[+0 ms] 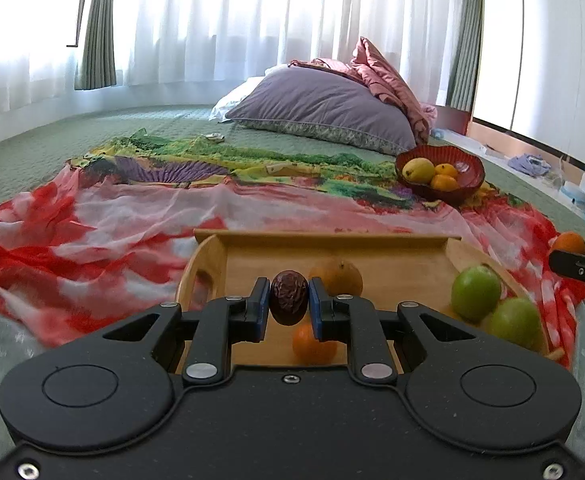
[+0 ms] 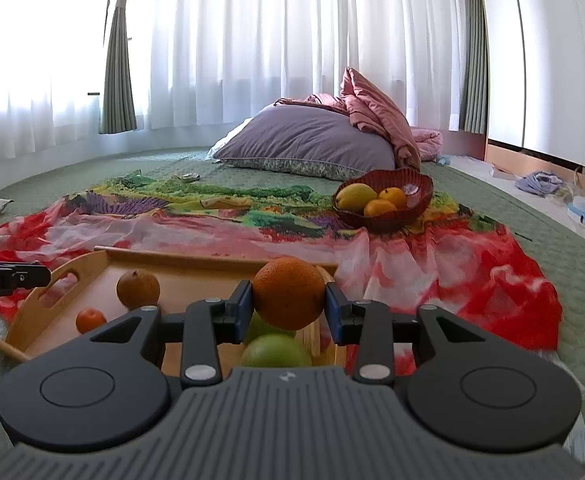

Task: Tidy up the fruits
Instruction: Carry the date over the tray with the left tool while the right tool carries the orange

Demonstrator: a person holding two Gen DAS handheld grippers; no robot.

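Currently both tongs are holding fruit above the wooden tray (image 1: 248,258). Left gripper (image 1: 289,305) is pinching a dark wrinkled date (image 1: 288,298), jaws nearly closed on its sides. Right gripper (image 2: 288,308) is clamping an orange (image 2: 288,293) across its middle, jaws moderately apart. Date is looking light and soft, likely to squash; orange is firm, round, liable to roll. Two green fruits (image 1: 492,304) are sitting at the tray's right edge. Red bowl (image 2: 420,192) is waiting near the cloth's far right corner, already holding fruit.
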